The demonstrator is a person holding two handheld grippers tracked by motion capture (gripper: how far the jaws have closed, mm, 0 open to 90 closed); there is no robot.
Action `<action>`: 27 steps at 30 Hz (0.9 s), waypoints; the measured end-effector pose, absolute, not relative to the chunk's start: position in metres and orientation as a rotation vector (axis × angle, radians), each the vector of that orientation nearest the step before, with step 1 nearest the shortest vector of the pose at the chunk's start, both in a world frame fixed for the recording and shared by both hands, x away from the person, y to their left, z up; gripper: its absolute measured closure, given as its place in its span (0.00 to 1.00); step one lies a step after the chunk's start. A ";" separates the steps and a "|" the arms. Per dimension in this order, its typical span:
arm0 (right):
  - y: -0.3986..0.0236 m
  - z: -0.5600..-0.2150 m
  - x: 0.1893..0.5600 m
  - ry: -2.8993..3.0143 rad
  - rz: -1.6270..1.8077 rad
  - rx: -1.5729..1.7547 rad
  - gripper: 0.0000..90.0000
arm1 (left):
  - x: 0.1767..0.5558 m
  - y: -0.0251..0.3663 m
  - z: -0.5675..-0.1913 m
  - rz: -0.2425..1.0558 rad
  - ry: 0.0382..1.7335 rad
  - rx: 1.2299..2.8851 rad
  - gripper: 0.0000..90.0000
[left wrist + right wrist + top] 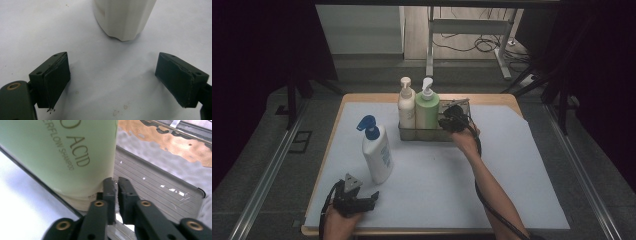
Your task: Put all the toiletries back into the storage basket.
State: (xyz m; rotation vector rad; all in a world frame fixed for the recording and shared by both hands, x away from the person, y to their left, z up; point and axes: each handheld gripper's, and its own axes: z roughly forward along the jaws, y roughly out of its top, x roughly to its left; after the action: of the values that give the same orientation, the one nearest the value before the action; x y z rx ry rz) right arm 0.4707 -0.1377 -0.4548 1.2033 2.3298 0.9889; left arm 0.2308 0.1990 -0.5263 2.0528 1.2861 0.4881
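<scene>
Two grippers work here: the left gripper (pixel 362 202), its jaws spread wide and empty, points at the white lotion bottle with the blue pump (pixel 377 151) standing just ahead of it, a smooth, likely slippery and top-heavy thing best taken low around its body. Beyond it, the wire caddy (pixel 451 134) holds a cream pump bottle (pixel 406 109) and the green shampoo bottle (pixel 57 152) upright side by side. The right gripper (pixel 117 192), jaws nearly pressed together with nothing visibly pinched between them, sits in the caddy's free end just beside the shampoo.
</scene>
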 end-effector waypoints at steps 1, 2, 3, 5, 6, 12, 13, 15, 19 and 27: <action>-0.139 -0.454 0.470 2.335 0.998 1.205 0.87 | 0.231 0.199 -0.526 0.488 1.286 2.053 0.13; -0.140 -0.454 0.469 2.337 1.003 1.205 0.86 | 0.231 0.199 -0.526 0.489 1.286 2.053 0.13; -0.141 -0.453 0.468 2.340 1.006 1.199 0.85 | 0.231 0.199 -0.526 0.489 1.286 2.053 0.13; -0.141 -0.452 0.467 2.344 0.998 1.185 0.81 | 0.231 0.199 -0.526 0.489 1.286 2.053 0.14; -0.141 -0.451 0.466 2.342 0.994 1.181 0.80 | 0.231 0.199 -0.526 0.489 1.285 2.053 0.14; -0.143 -0.446 0.460 2.324 0.983 1.132 0.65 | 0.231 0.199 -0.526 0.489 1.285 2.052 0.14; -0.144 -0.445 0.459 2.320 0.981 1.129 0.63 | 0.231 0.199 -0.526 0.489 1.285 2.052 0.13; -0.145 -0.443 0.457 2.321 0.984 1.128 0.57 | 0.231 0.199 -0.526 0.489 1.285 2.052 0.13; -0.149 -0.441 0.453 2.331 0.972 1.116 0.47 | 0.231 0.199 -0.526 0.489 1.284 2.052 0.13; -0.155 -0.430 0.440 2.343 0.991 1.067 0.37 | 0.231 0.199 -0.526 0.489 1.284 2.052 0.14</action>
State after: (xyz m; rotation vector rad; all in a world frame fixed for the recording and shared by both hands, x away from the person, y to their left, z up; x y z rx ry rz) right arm 0.4399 -0.1547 -0.4299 1.0670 2.3431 0.9907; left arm 0.2305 0.1991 -0.5264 2.0523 1.2842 0.4894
